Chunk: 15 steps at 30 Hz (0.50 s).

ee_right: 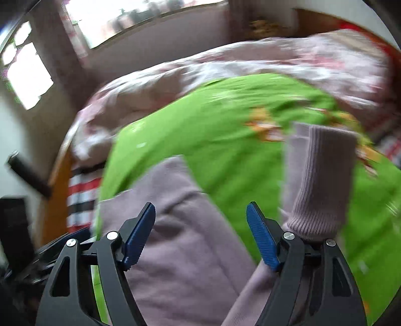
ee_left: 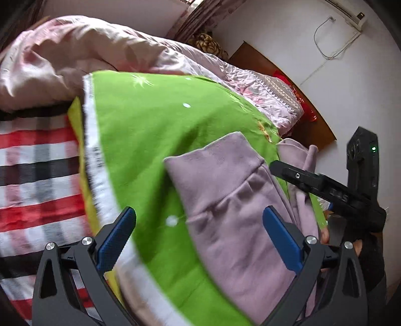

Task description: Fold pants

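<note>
Lilac pants (ee_left: 225,200) lie on a bright green blanket (ee_left: 150,130), waistband toward the far side. In the left wrist view my left gripper (ee_left: 200,225) hovers open over the blanket's edge and the pants, its blue pads wide apart with nothing pinched. The black frame of my right gripper (ee_left: 325,188) reaches in from the right over the pants. In the blurred right wrist view my right gripper (ee_right: 201,225) stands open above the lilac pants (ee_right: 188,245). A ribbed cuff (ee_right: 320,180) of one leg lies just right of its right finger.
A pink floral quilt (ee_left: 87,55) is bunched behind the green blanket (ee_right: 225,138). A red, white and black striped sheet (ee_left: 37,175) lies to the left. A wooden headboard (ee_left: 263,62) meets a white wall, and a window (ee_right: 125,22) is beyond the bed.
</note>
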### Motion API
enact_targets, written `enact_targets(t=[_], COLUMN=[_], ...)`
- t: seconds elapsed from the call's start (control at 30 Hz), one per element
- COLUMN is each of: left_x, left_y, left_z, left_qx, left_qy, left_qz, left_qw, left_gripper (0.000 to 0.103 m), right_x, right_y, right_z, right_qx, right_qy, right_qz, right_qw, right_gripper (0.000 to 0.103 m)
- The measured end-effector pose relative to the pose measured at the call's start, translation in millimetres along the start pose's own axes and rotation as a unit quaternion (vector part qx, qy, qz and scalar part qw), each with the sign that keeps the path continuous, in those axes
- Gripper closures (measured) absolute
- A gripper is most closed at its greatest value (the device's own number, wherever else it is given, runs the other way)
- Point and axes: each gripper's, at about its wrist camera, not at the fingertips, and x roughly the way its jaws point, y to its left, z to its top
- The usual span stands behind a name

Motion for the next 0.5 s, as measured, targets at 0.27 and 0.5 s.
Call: enact_targets(t=[0.27, 0.5], left_x=[27, 14], left_y=[8, 10], left_z=[18, 18], left_qx=[-0.015, 0.006], left_qy=[0.0, 0.009], left_qz=[-0.003, 0.022], left_qw=[0.9999, 0.9997], left_gripper=[0.018, 0.05], right_x=[41, 25], right_y=[0, 5], right_z=[43, 25], right_qx=[-0.053, -0.055], right_qy=[0.056, 0.056], right_qz=[0.031, 0.074], right_qw=[0.997, 0.994], right_gripper=[0.068, 0.072])
